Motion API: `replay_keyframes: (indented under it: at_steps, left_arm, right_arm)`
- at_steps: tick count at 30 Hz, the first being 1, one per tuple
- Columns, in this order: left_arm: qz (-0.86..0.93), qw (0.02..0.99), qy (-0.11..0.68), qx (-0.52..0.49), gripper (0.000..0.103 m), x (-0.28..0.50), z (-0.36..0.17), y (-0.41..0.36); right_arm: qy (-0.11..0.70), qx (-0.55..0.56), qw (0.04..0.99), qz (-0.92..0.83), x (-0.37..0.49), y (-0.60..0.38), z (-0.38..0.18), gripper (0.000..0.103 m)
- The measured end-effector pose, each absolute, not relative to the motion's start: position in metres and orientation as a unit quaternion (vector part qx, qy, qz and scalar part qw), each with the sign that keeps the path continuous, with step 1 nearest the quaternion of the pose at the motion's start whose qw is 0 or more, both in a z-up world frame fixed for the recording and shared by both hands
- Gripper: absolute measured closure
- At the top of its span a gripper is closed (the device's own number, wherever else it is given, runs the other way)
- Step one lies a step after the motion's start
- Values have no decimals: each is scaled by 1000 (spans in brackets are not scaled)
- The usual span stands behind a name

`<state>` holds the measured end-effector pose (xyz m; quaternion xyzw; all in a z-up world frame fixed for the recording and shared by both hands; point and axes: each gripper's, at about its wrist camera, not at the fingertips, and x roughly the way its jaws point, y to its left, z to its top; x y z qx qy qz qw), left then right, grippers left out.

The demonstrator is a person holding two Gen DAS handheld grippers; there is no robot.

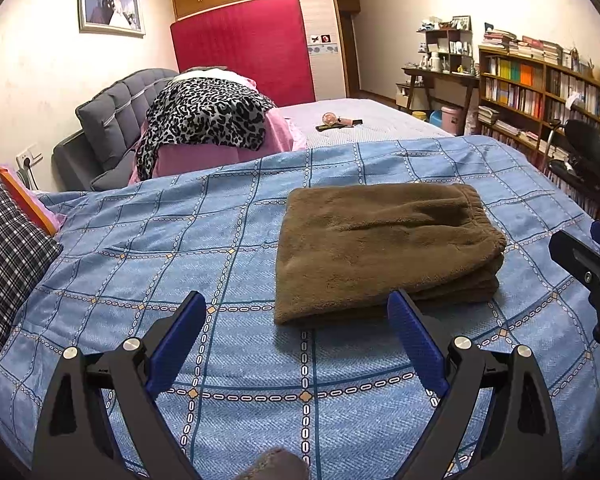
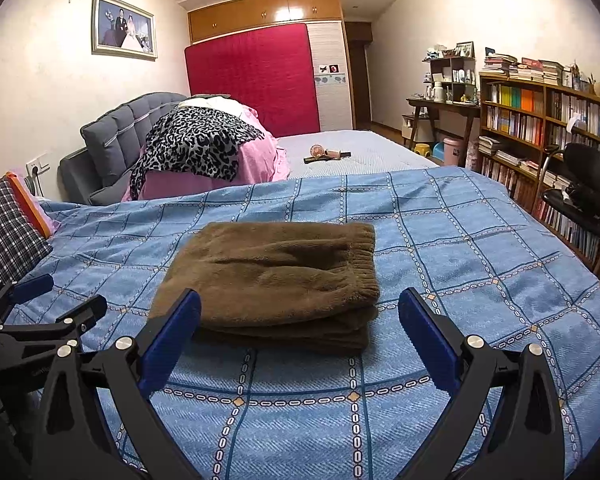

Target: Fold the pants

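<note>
While the brown fleece pants point(image 1: 384, 248) lie folded into a thick stack on the blue checked bedspread point(image 1: 180, 240), nothing is gripped. The left hand-held gripper point(image 1: 296, 312) is held wide open just near of the stack's near edge. The right hand-held gripper point(image 2: 300, 312) is likewise spread wide, empty, at the stack's near right corner.

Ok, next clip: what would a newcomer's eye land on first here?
Probably the brown fleece pants, already folded into a neat stack mid-bed on the blue plaid bedspread. Next, the crimson mattress upright against the far wardrobe. Both the left gripper and right gripper hang open, short of the pants.
</note>
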<state>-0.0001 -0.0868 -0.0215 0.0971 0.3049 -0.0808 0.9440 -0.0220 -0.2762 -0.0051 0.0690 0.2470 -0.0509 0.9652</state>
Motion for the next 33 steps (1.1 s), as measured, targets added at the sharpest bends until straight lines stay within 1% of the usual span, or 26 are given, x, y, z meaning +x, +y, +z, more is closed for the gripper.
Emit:
replay_keyframes:
  at_steps: [18,33]
  left_arm:
    - [-87,944,304,91,12,4,-17,-90]
    - [-95,940,315,92,12,12,-25,-95]
  right_arm:
    - [245,55,966,-57,-17,-271,-5,3]
    - [269,62,960,-58,-3,-278,-24,3]
